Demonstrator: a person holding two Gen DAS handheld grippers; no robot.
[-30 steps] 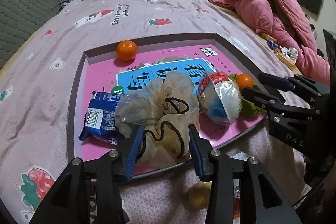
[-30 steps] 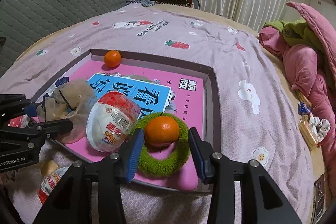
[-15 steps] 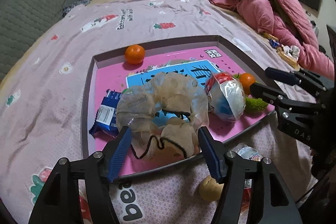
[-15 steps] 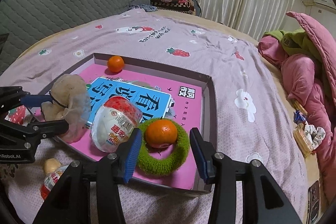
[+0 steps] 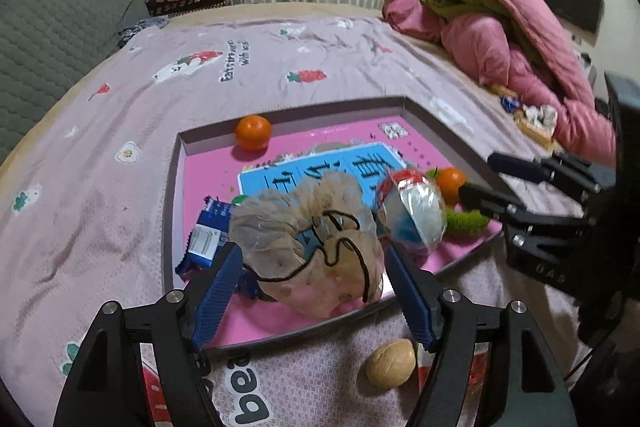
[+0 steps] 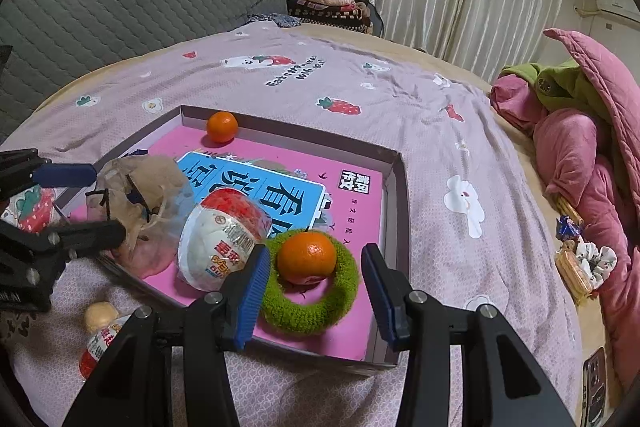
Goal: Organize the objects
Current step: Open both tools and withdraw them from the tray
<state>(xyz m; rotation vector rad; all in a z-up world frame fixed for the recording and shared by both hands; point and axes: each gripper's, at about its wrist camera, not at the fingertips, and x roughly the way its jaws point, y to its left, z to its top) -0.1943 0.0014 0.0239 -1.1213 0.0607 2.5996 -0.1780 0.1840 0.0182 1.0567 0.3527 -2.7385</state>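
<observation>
Between your left gripper's (image 5: 310, 291) blue pads sits the crumpled clear plastic bag (image 5: 308, 247), and the jaws are spread wide, wider than the bag; whether either pad actually touches the plastic is hard to tell from the left wrist view. That bag rests at the near edge of the shallow box (image 5: 174, 179), on its pink floor, with a blue snack packet (image 5: 206, 239) tucked just beside it on the left and a round red-and-white wrapped ball (image 5: 412, 215) just to its right. Down on the bedsheet (image 5: 100, 195), outside the box and near your right pad, lies a walnut (image 5: 390, 363).

Over on the other side, your right gripper (image 6: 312, 291) is also spread open and holding nothing. Its pads flank the green fuzzy ring (image 6: 308, 287) at the box's near corner, and an orange (image 6: 306, 257) sits on that ring's far side. The left pad is just beside the wrapped ball (image 6: 222, 235). A second orange (image 6: 222, 126) sits against the far wall of the box (image 6: 394, 195), well apart from both grippers.
</observation>
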